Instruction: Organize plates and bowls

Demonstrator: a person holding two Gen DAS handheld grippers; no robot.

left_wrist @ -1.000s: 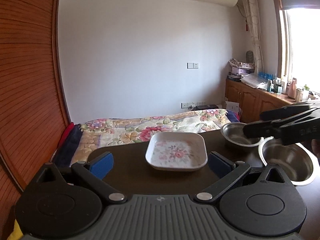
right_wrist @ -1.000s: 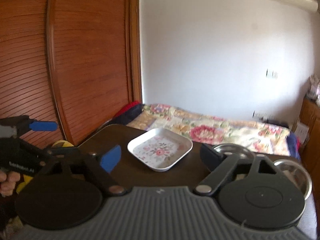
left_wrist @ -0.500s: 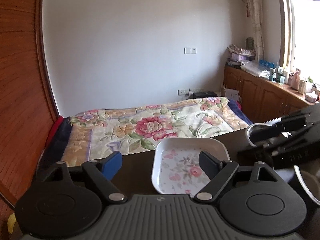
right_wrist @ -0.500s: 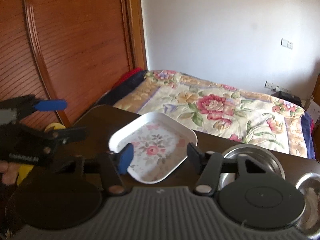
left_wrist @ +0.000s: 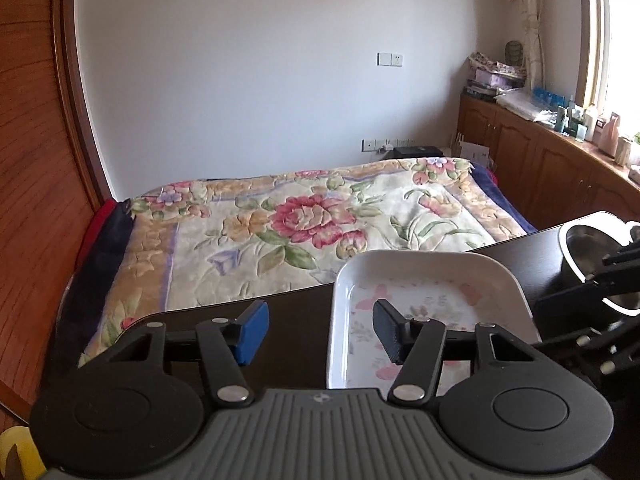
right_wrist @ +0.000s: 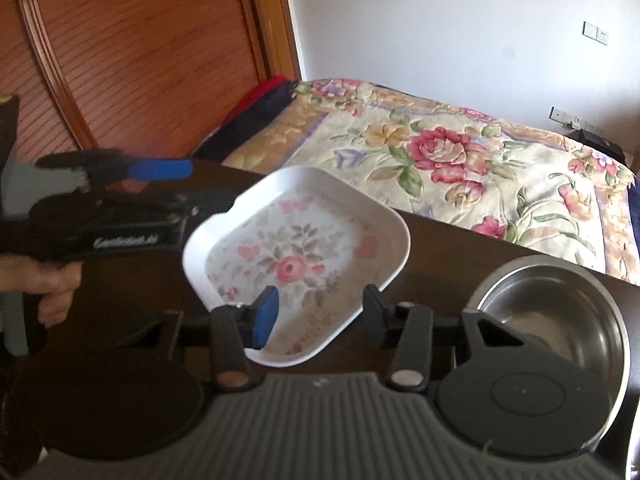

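Floral dish [right_wrist: 296,256] near tabletop's [right_wrist: 432,248] far edge, steel bowl [right_wrist: 560,304] beside it.
Left gripper [left_wrist: 318,332] straddling dish's left rim, right gripper [right_wrist: 316,314] over its near corner; both pairs of fingers just been closing, not yet pressing.

1. Square plate [right_wrist: 298,254]: white rim, pink rose at centre, grey-green leaves and small pink motifs around it.
2. Bowl [right_wrist: 554,308], lower right of the right wrist view: plain silver steel with a bright rim.
3. Table [right_wrist: 436,248]: very dark brown, plain.
4. Bedspread [left_wrist: 304,236]: cream ground, red-pink roses, green leaves, tan and lilac borders.
5. Wardrobe door [right_wrist: 132,52], upper left: reddish-brown ribbed wood.
6. Wall [left_wrist: 260,80]: plain white.
7. Left gripper [left_wrist: 316,334]: black, one blue pad.
8. Right gripper [right_wrist: 318,316]: black, one blue pad.
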